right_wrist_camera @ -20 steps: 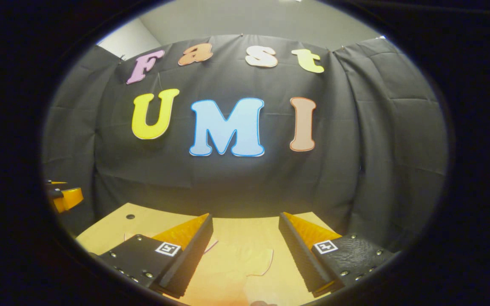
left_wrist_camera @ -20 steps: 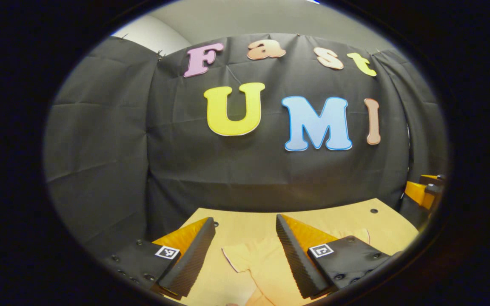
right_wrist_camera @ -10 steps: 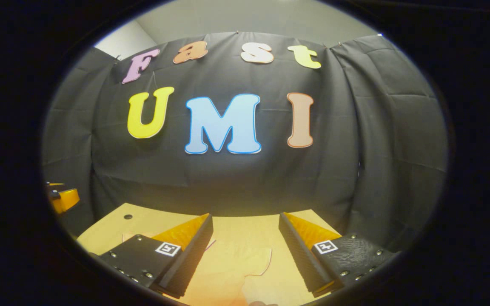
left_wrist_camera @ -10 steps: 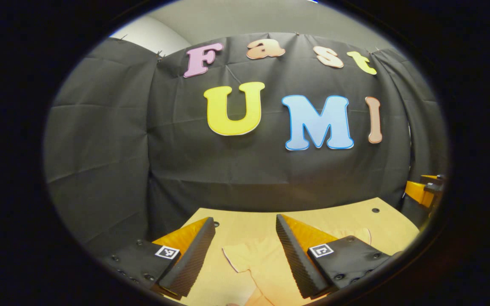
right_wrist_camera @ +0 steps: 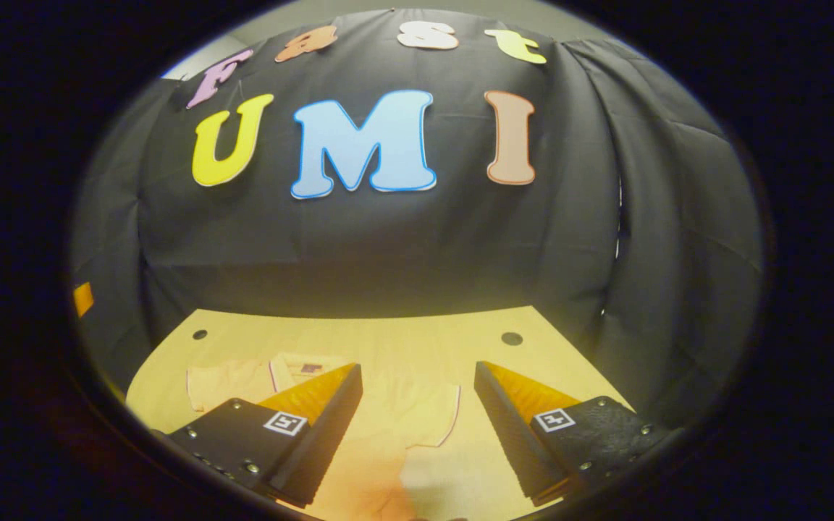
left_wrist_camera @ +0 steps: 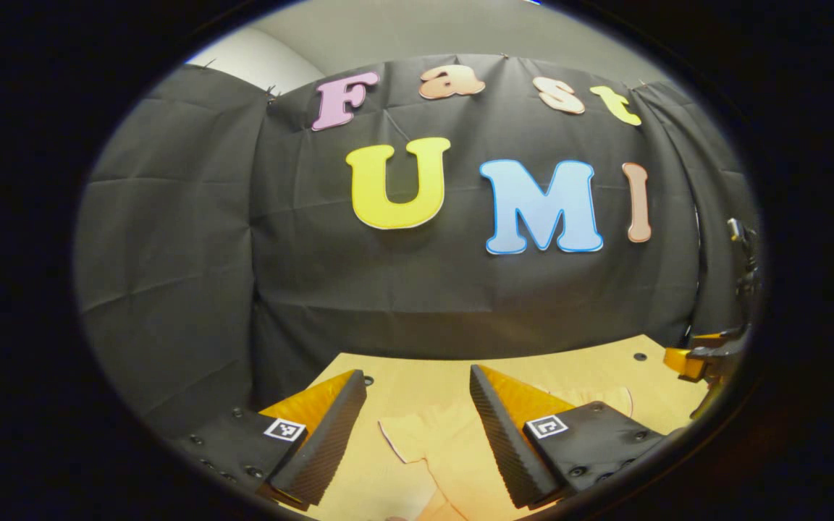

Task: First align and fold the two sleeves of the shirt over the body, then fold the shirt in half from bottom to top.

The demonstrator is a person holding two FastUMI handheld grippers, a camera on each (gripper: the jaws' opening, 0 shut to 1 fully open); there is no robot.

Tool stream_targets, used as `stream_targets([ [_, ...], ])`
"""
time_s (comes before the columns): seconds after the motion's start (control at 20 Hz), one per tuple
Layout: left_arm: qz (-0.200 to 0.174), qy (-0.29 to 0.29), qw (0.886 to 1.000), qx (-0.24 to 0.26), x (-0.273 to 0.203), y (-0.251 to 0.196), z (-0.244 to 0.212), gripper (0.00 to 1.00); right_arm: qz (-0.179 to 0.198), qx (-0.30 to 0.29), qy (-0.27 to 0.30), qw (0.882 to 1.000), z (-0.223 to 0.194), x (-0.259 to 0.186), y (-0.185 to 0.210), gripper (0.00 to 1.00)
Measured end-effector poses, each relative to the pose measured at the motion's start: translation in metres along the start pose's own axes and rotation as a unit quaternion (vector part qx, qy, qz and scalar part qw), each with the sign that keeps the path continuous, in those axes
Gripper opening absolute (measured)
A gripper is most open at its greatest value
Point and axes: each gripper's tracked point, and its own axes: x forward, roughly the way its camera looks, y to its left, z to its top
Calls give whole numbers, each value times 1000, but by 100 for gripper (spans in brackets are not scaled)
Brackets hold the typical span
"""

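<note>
With both the left tool (left_wrist_camera: 417, 416) and right tool (right_wrist_camera: 417, 412) spread and empty above the shirt (right_wrist_camera: 388, 405) on the surface (right_wrist_camera: 402, 329), lower each onto a sleeve cuff near the frame's lower centre before pinching.

Recording booth: black cloth wall (left_wrist_camera: 171, 253) behind wooden table (right_wrist_camera: 388, 340).

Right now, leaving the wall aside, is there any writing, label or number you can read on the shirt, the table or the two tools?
Left tool: square coded markers on its fingers, patterns only, no words.
Right tool: the same kind of coded squares, no words.
Shirt: a small dark tag at the collar, too small to read.
Table: no text.
</note>
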Motion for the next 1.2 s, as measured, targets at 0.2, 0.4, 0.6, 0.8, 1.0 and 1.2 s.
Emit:
stream_targets([
  [0.2,2,4,1000,1,2,0,-2,94,-4,4,47,999,-30,38,-12,98],
  [0.4,8,11,1000,-2,6,3,-7,94,-4,-1,98,995,-64,74,-21,98],
  [0.6,19,20,1000,-6,9,9,-14,94,-8,-3,146,989,-100,108,-28,99],
  [0.8,31,26,999,-4,11,11,-19,96,-16,-3,192,981,-134,130,-36,99],
  [1.0,35,33,999,-2,12,10,-25,94,-23,-6,223,974,-159,141,-42,99],
  [1.2,41,38,998,-1,16,9,-27,94,-14,5,236,972,-172,143,-41,98],
])
